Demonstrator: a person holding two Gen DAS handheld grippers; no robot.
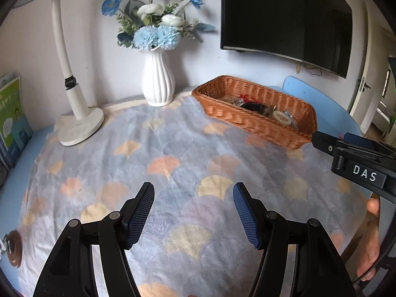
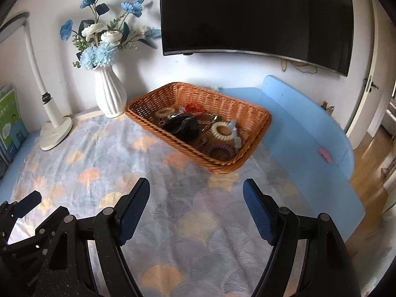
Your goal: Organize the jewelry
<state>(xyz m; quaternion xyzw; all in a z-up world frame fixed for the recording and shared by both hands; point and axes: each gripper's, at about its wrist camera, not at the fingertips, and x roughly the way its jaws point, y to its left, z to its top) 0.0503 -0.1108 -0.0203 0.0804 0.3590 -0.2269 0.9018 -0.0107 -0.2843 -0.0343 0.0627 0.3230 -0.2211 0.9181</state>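
Light blue table (image 2: 292, 113) with a raised blue edge along the far side. Mostly covered by a cloth (image 2: 153, 173) printed with fan shapes in grey, peach and yellow. On the cloth: a wicker basket (image 2: 257, 123) at the far right, a white ribbed vase (image 2: 110, 94) just beside its left end, a lamp base (image 2: 55, 133) further left. Small pink thing (image 2: 324, 154) on the blue edge, right.

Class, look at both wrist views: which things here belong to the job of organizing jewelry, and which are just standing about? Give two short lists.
Belongs to the job:
wicker basket
cream spiral hair tie
purple spiral hair tie
black pouch
red bracelet
left gripper, open
right gripper, open

Just standing about:
vase of flowers
desk lamp
wall TV
books
patterned cloth
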